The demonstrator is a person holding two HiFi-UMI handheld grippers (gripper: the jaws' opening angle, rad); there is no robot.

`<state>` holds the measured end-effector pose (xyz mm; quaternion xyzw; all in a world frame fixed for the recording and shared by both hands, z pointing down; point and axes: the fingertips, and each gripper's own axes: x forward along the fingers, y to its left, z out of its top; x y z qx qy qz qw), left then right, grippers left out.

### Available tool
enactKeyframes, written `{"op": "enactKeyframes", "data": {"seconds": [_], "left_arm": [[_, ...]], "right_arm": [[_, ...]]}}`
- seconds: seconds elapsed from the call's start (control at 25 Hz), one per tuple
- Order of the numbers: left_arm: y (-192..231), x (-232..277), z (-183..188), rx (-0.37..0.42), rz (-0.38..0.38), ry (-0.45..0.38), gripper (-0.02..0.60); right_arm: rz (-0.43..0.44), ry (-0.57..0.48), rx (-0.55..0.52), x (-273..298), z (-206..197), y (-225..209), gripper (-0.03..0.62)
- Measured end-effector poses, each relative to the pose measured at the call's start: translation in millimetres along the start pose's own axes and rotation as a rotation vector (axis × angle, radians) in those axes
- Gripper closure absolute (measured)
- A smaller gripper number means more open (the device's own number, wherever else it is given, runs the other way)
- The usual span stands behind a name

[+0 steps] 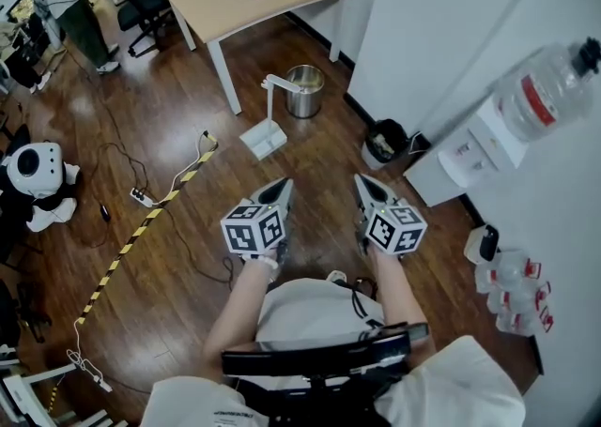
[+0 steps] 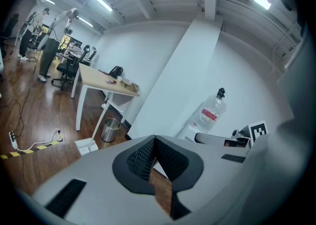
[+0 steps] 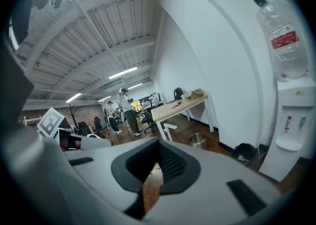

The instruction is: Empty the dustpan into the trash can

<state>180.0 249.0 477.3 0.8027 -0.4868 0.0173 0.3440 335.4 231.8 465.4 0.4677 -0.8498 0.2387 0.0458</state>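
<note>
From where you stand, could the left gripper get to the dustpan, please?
Probably not yet: the dustpan stands ahead of the left gripper, beyond its shut jaws. The floor between looks free, so stepping forward should do.

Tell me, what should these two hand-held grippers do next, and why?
Probably carry the left gripper forward toward the white dustpan and its upright handle. Both it and the right gripper have their fingers shut on nothing, and the dustpan stands untouched on the floor ahead, beside the metal trash can.

Dustpan (image 1: 264, 140) on wood floor (image 1: 169, 256), near metal trash can (image 1: 304, 91).
</note>
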Motion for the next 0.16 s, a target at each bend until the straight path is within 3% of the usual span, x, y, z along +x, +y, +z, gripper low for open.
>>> {"op": "enactKeyframes", "data": {"seconds": [0.16], "left_arm": [[0.1, -1.1, 2.4, 0.008, 0.001, 0.000, 0.592]], "right_arm": [[0.005, 0.000, -0.017, 2.1, 2.7, 5.1, 0.595]]}}
